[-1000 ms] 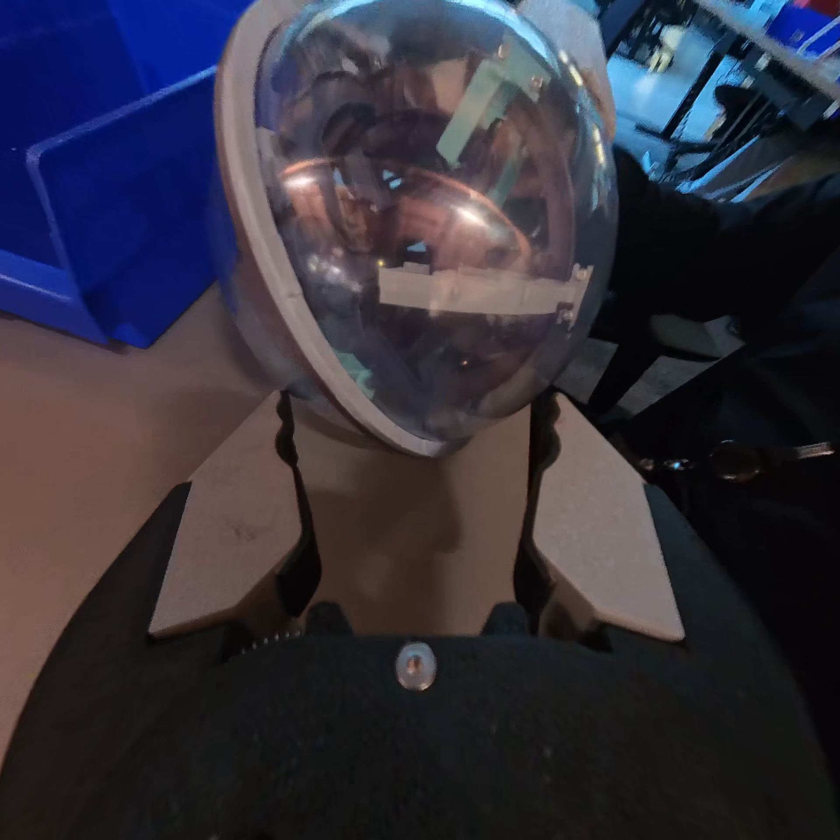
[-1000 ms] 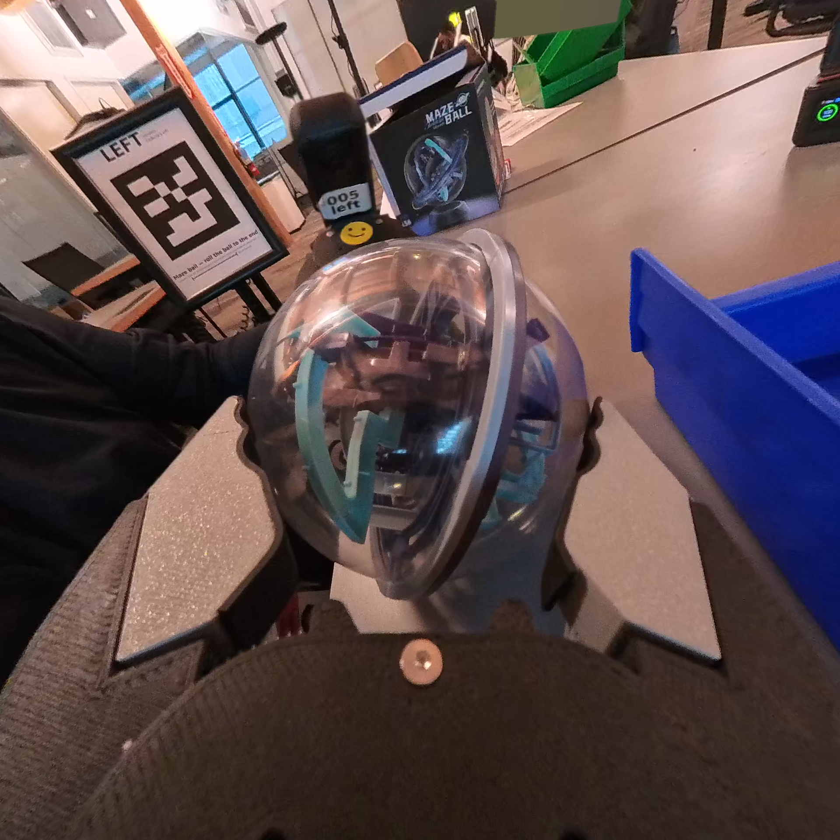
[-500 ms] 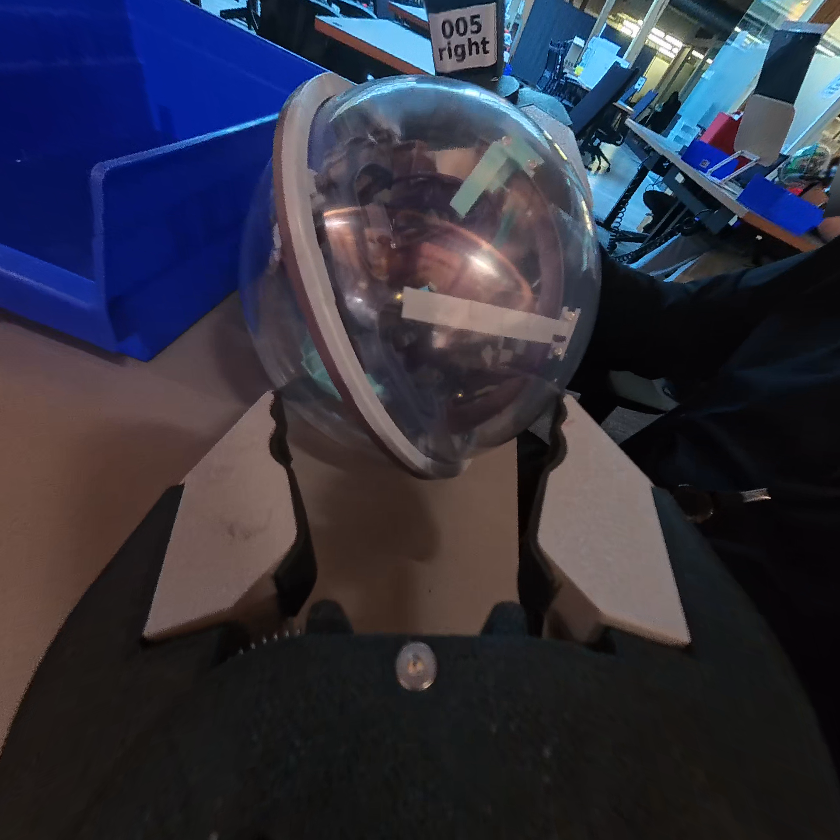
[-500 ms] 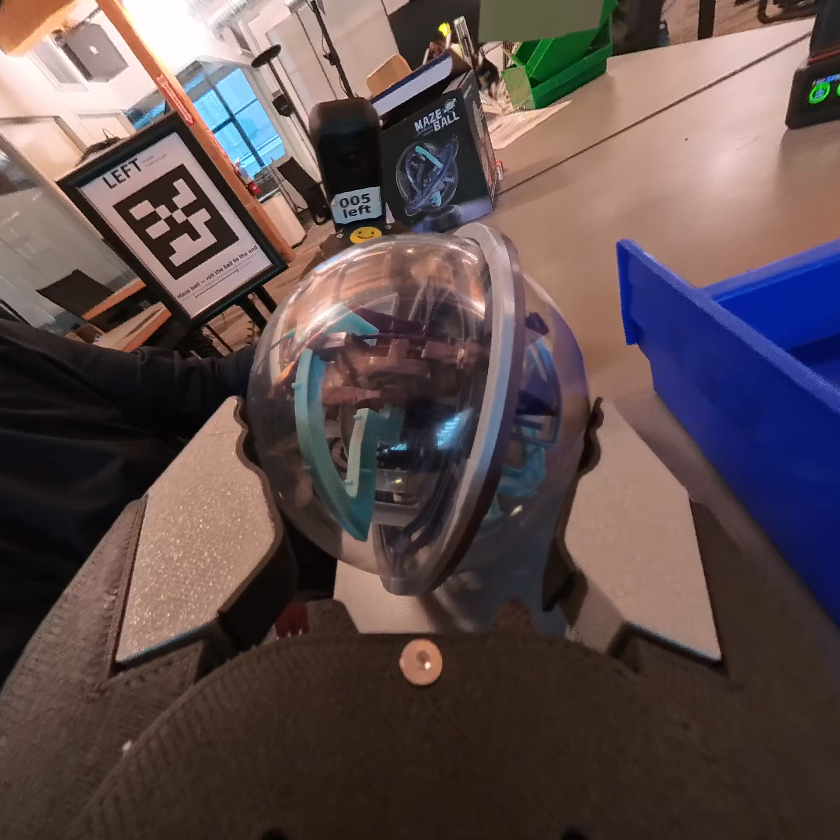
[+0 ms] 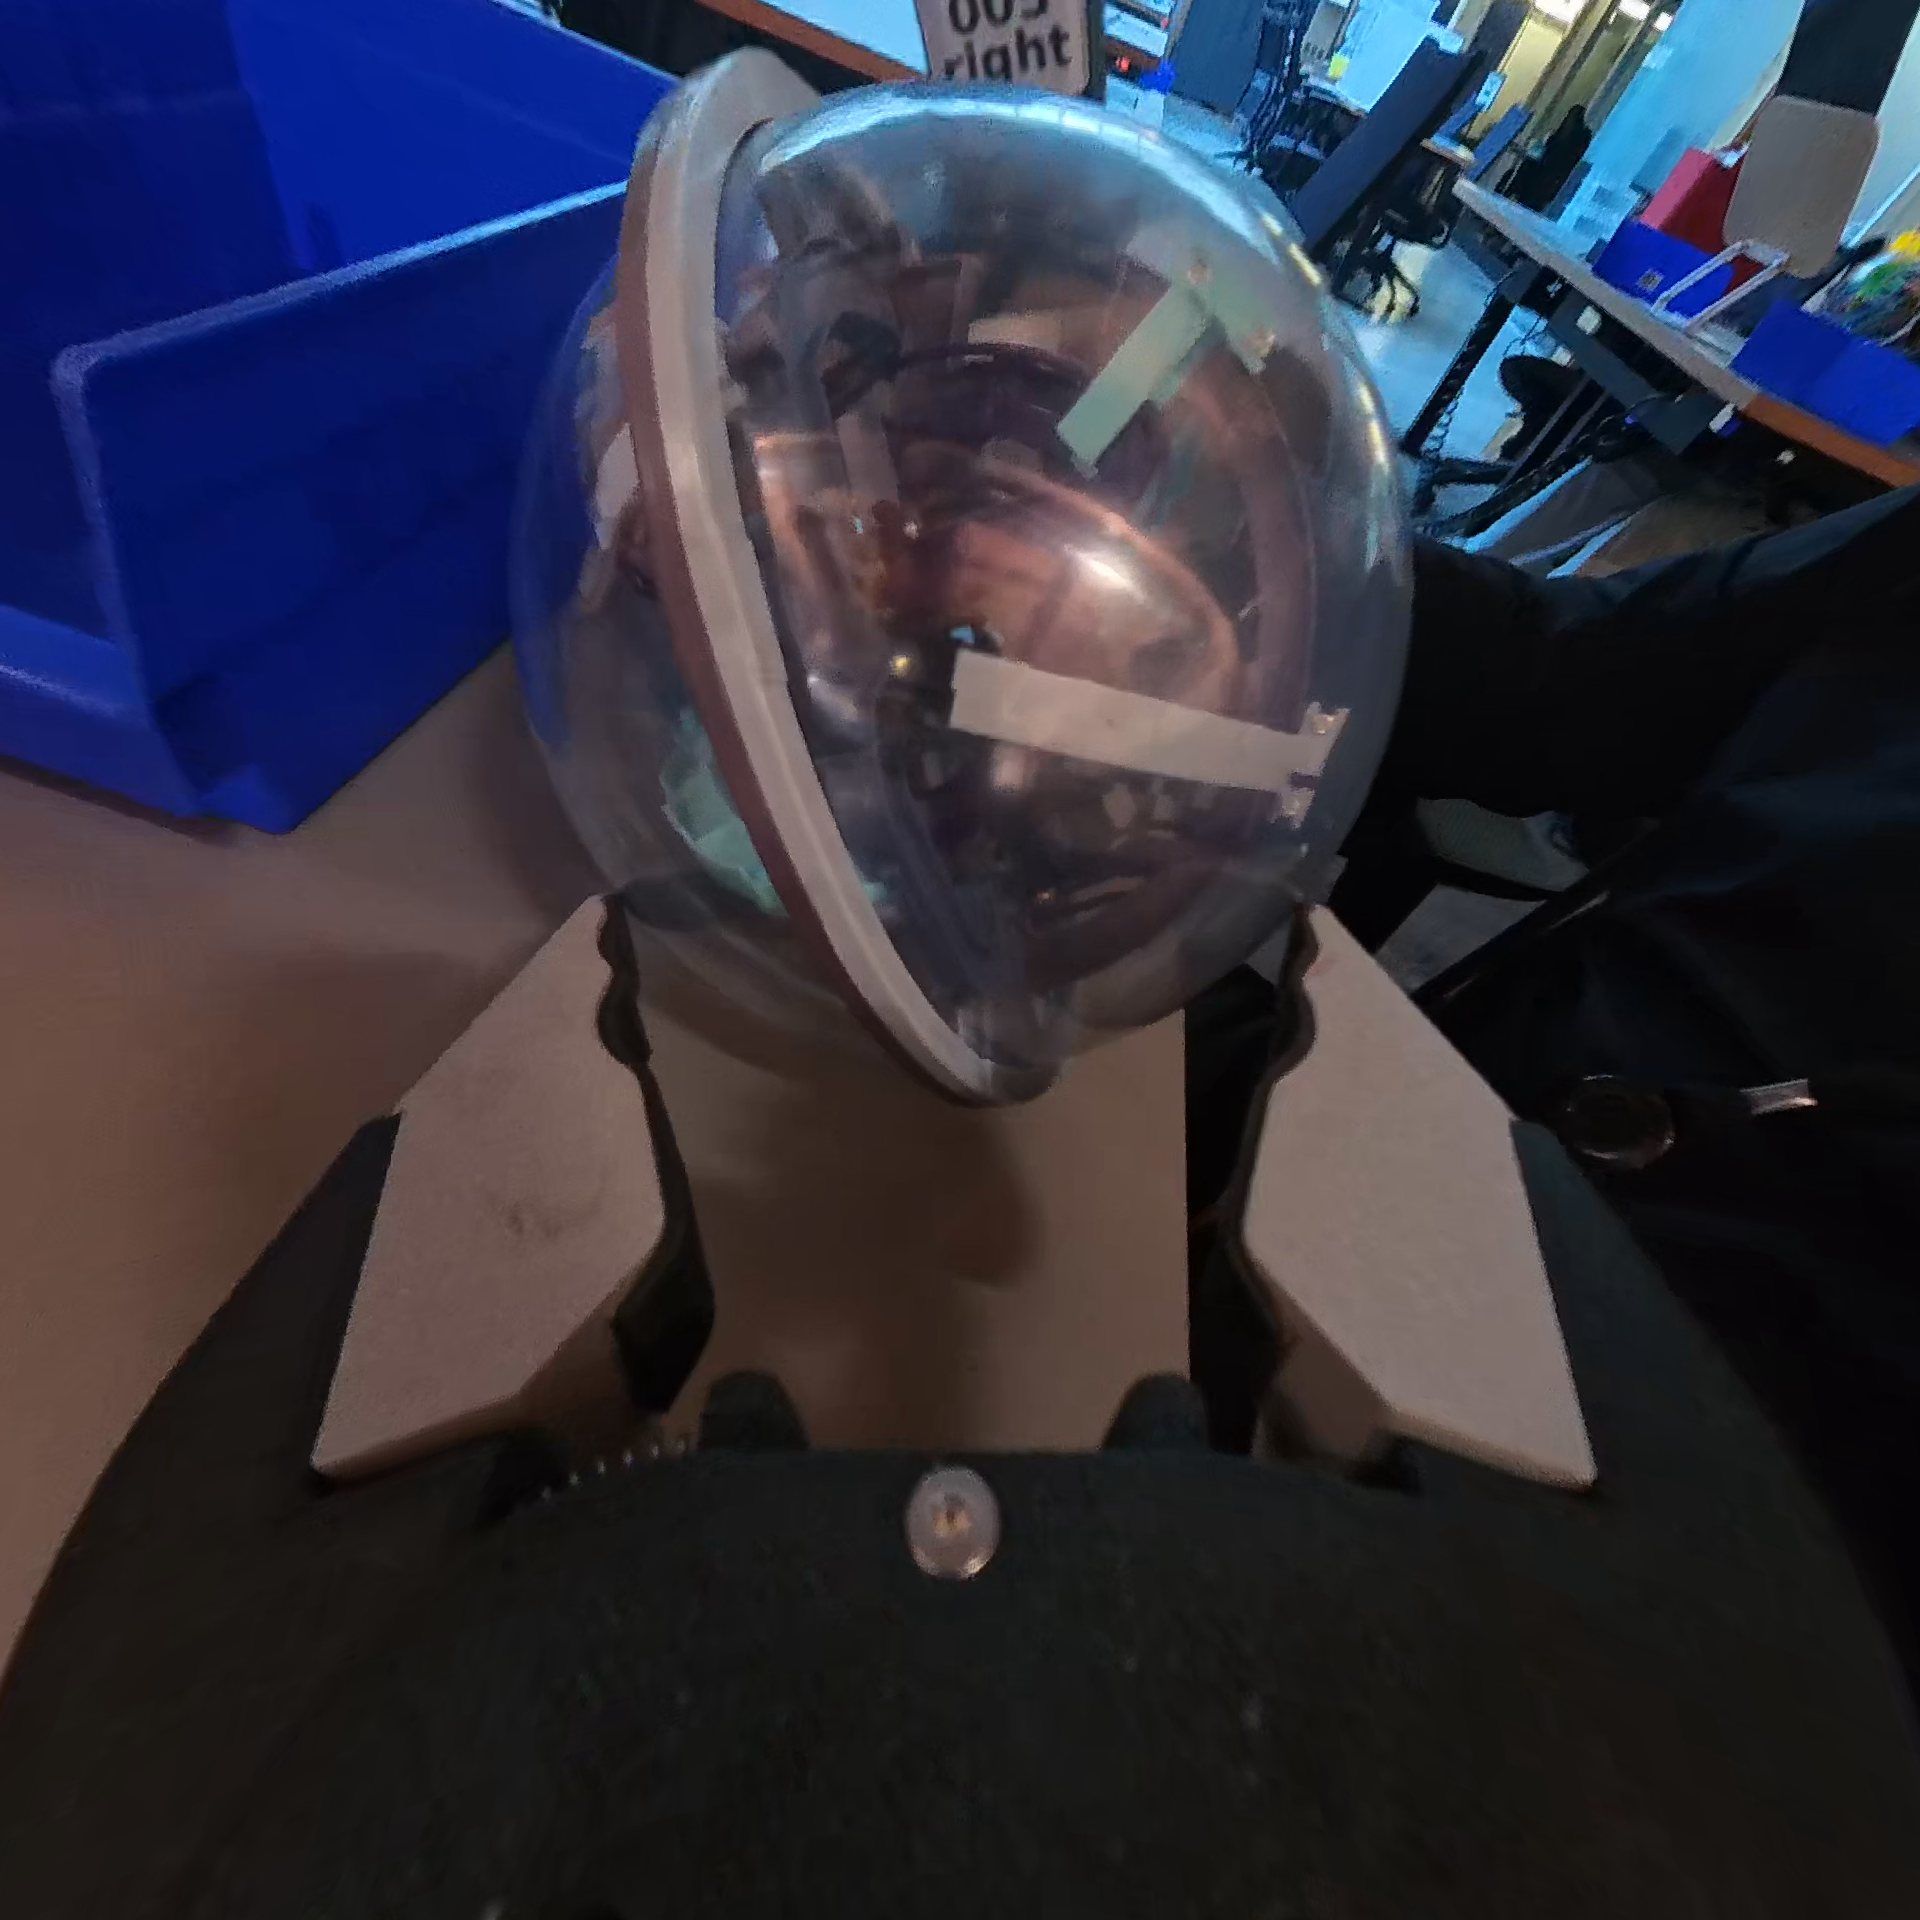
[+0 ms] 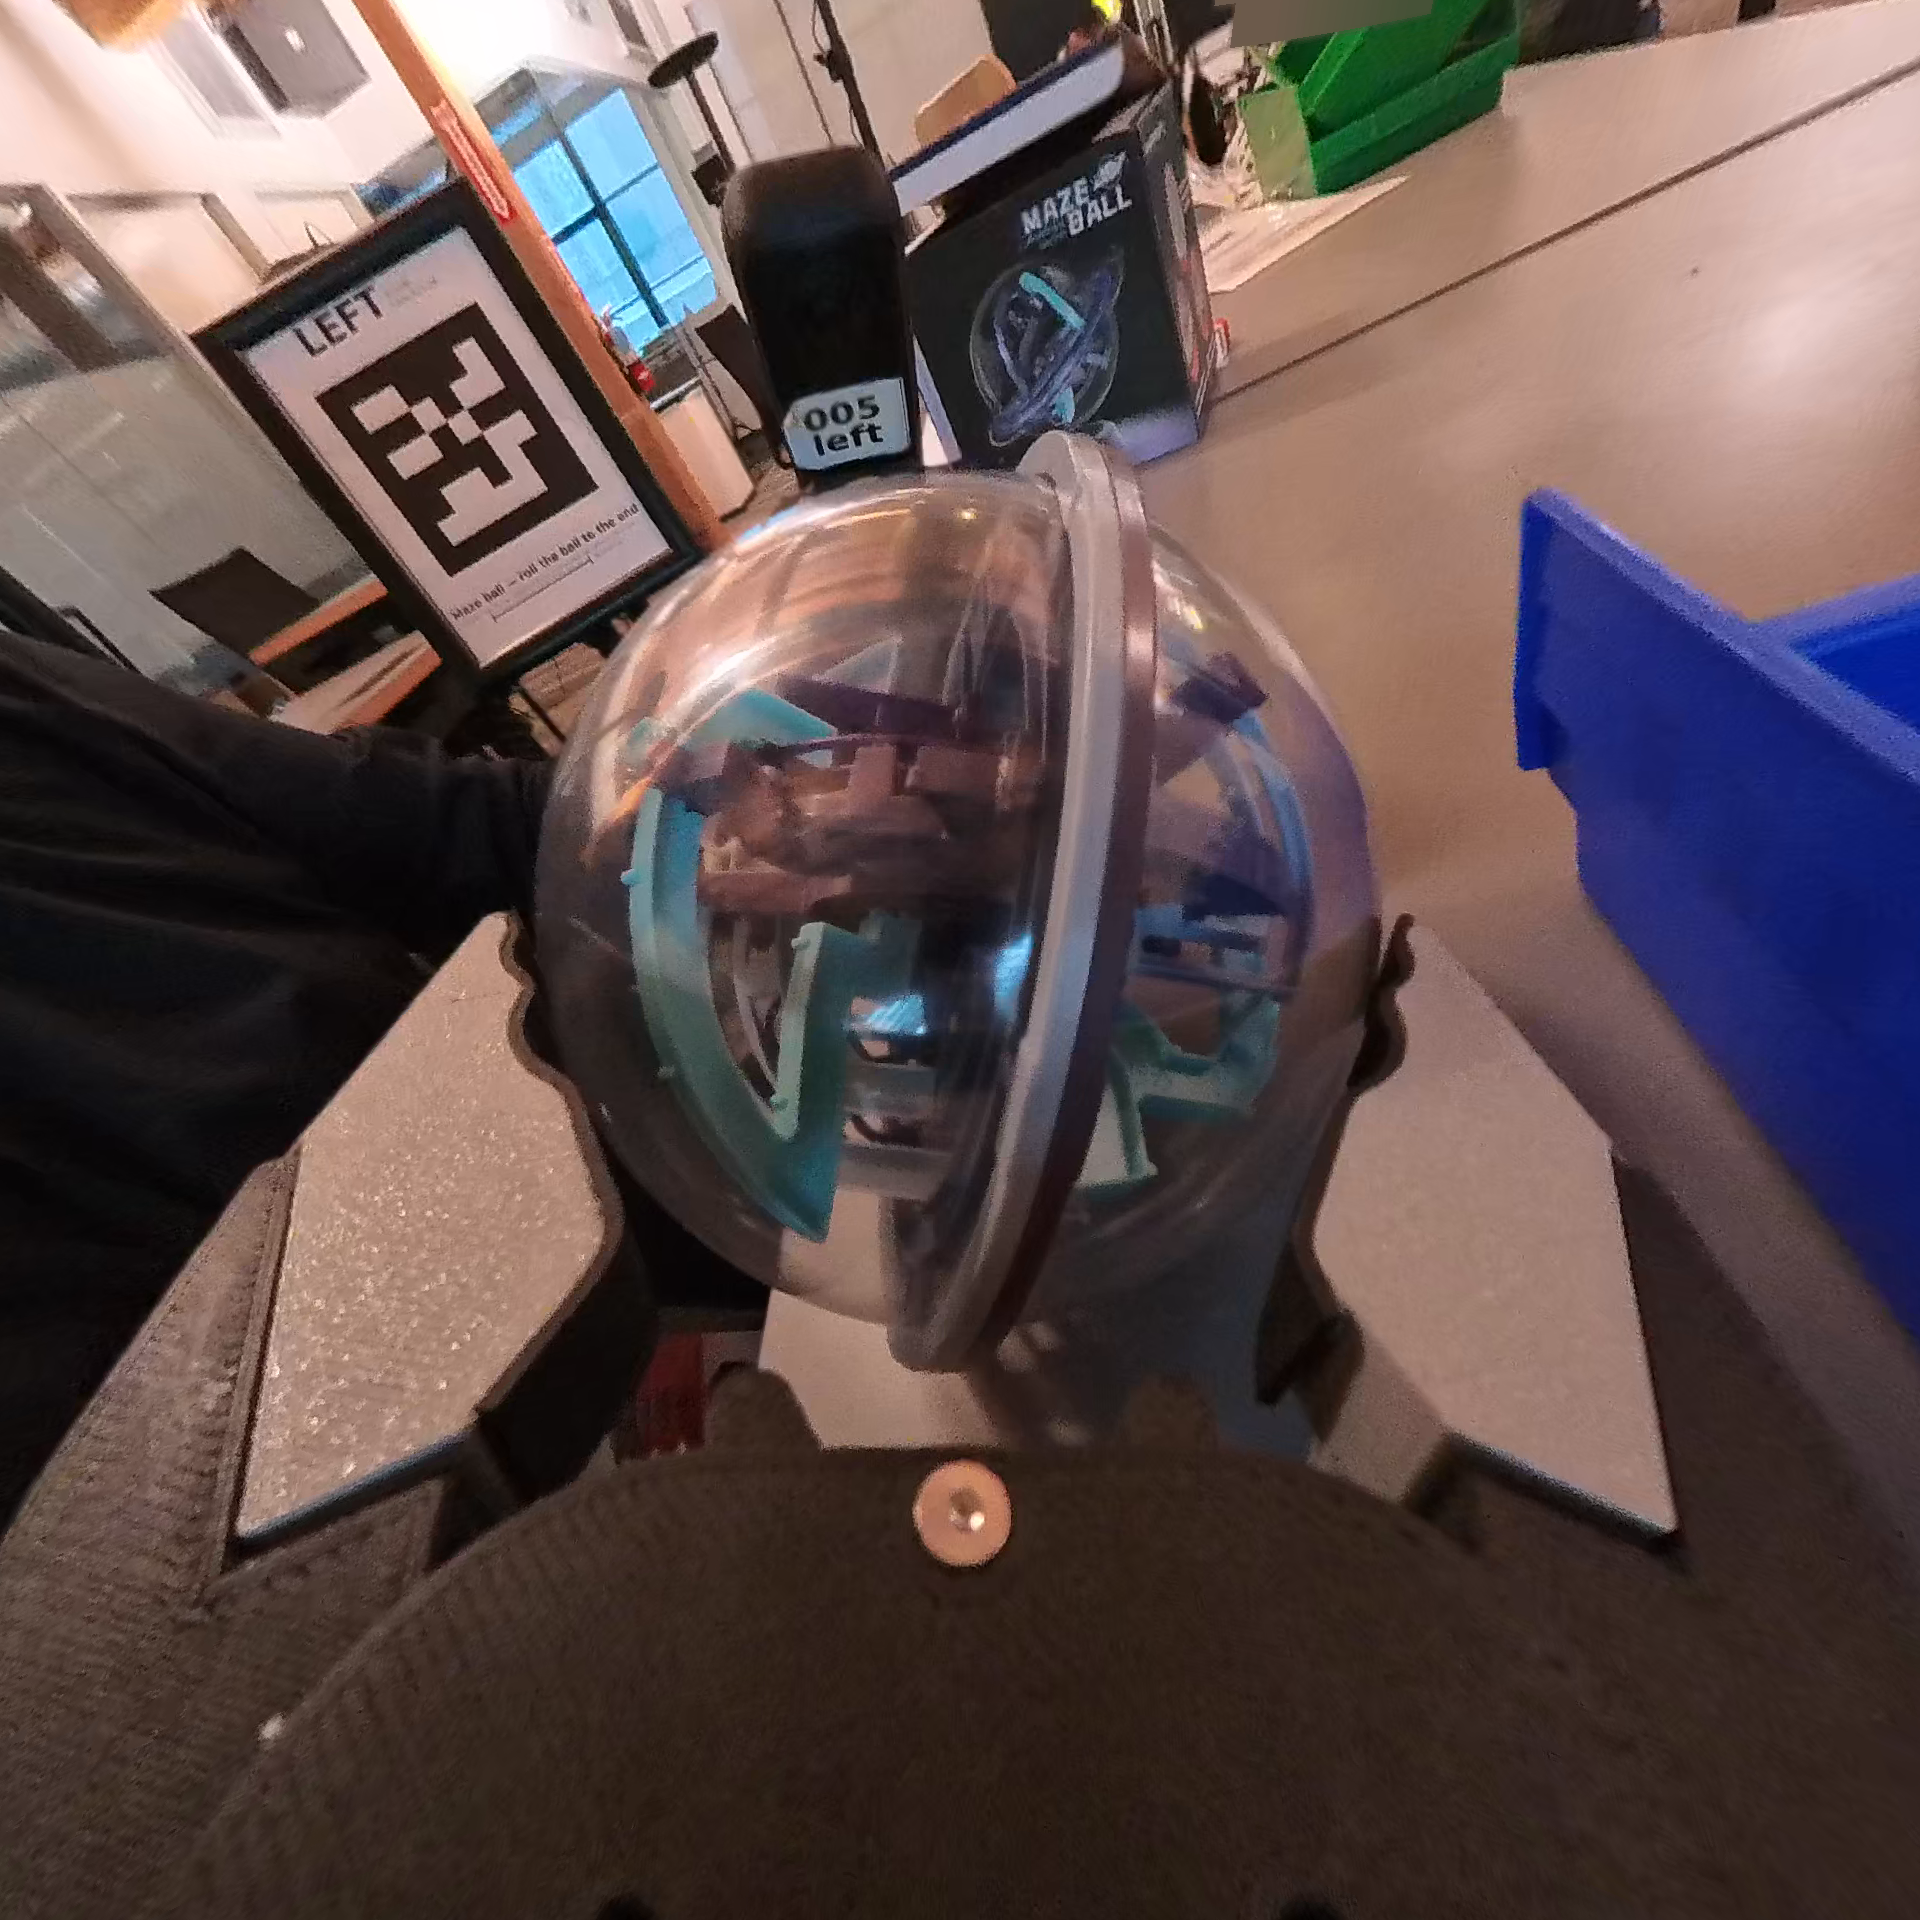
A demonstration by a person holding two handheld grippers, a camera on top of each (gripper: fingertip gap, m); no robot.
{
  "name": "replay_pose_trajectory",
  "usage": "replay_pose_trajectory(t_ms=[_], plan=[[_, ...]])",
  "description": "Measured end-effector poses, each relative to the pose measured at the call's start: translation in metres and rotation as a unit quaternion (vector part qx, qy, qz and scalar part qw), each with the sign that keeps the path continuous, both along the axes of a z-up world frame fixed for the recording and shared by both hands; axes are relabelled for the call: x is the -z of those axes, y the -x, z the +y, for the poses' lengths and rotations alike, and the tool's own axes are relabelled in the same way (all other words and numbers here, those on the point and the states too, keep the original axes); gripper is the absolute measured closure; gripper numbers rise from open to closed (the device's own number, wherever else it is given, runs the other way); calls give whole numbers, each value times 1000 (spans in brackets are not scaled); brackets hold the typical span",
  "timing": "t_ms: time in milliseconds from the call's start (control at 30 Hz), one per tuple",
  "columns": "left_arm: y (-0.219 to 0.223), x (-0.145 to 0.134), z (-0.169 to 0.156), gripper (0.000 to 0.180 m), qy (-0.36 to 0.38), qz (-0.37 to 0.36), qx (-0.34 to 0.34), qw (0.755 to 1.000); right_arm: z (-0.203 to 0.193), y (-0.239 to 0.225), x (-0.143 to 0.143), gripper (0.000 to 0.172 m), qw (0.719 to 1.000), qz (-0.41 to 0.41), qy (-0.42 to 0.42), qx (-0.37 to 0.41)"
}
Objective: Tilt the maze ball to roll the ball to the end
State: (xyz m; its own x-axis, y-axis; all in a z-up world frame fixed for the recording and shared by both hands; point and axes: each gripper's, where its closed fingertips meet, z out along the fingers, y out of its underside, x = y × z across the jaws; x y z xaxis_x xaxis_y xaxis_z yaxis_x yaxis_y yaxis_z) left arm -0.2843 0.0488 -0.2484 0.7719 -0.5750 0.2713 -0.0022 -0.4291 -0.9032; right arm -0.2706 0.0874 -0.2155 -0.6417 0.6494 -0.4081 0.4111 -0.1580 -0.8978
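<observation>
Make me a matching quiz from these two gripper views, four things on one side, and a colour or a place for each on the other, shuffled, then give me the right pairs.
Things:
1. maze ball
2. storage bin
3. tray
4. cardboard box

Descriptions:
A. green, far back on the table
B. clear shell with teal tracks inside, between the right gripper fingers
C. dark, standing behind the ball beside a black gripper
D. blue, at the right edge of the right wrist view

Pairs: 1-B, 2-D, 3-A, 4-C
</observation>
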Motion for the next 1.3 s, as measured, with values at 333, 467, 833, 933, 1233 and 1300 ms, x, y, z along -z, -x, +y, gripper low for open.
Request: replay_pose_trajectory(t_ms=[333,467,833,933,1233,1300], plan=[[0,-1,0,60,-2,-4,-3,1000,-3,-3,6,20,999,38,-28,-13],[2,-5,0,60,-14,-11,-7,1000,-3,-2,9,20,999,33,-28,-13],[1,-24,4,61,-68,124,-21,990,-5,-4,-23,18,985,141,-98,-3],[6,-53,5,60,-77,157,-23,984,-5,-1,-53,18,980,170,-108,-2],[21,-160,10,59,-138,273,-40,951,-10,7,-168,17,945,258,-203,-1],[21,-183,10,59,-159,287,-46,944,-12,6,-190,17,937,276,-215,-3]])
